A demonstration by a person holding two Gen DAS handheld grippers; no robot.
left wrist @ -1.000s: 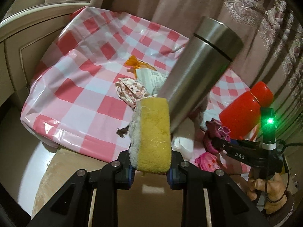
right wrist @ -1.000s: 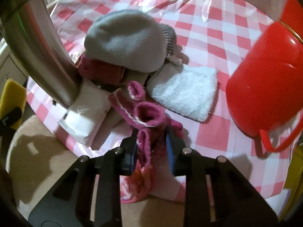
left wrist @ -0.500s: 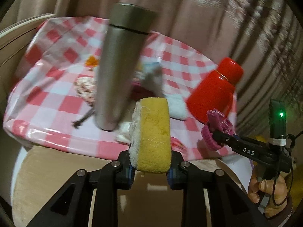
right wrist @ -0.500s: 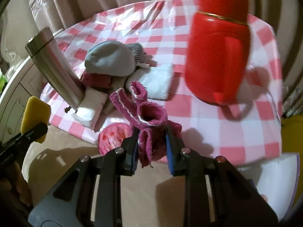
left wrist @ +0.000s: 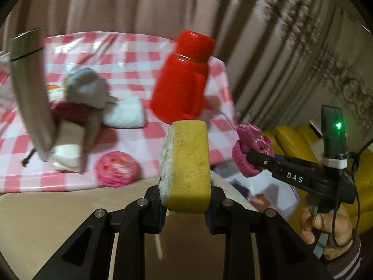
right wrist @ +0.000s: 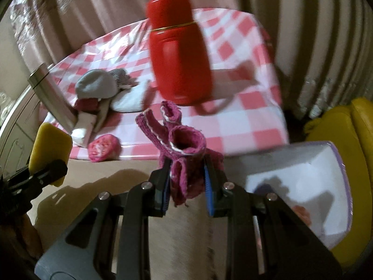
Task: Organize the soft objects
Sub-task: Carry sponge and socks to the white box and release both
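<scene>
Clearly, the left gripper [left wrist: 185, 206] is clamped on a yellow sponge [left wrist: 187, 165], which stands on edge between its pads with a pale scouring layer facing left. Off to the right in the left wrist view, the right gripper [left wrist: 253, 161] is pinched on a bunched magenta knit sock [left wrist: 250, 150], and a hand [left wrist: 326, 228] grips its handle. From the right wrist view, the same sock [right wrist: 184, 154] sticks up out of the closed pads, one cuff standing open.

Both held things hang in front of the counter's [right wrist: 247, 107] near edge, over a beige surface. On the pink checked cloth stand a red flask [right wrist: 180, 60] and a steel bottle [left wrist: 28, 93]. Between them lie a grey hat [left wrist: 85, 88], a white folded cloth [left wrist: 124, 114] and some other soft items that are blurred. A pink rolled bundle [left wrist: 117, 169] sits at the counter's front edge. Low on the right, a white bin [right wrist: 300, 186] stands open beside a yellow seat [right wrist: 349, 126].
</scene>
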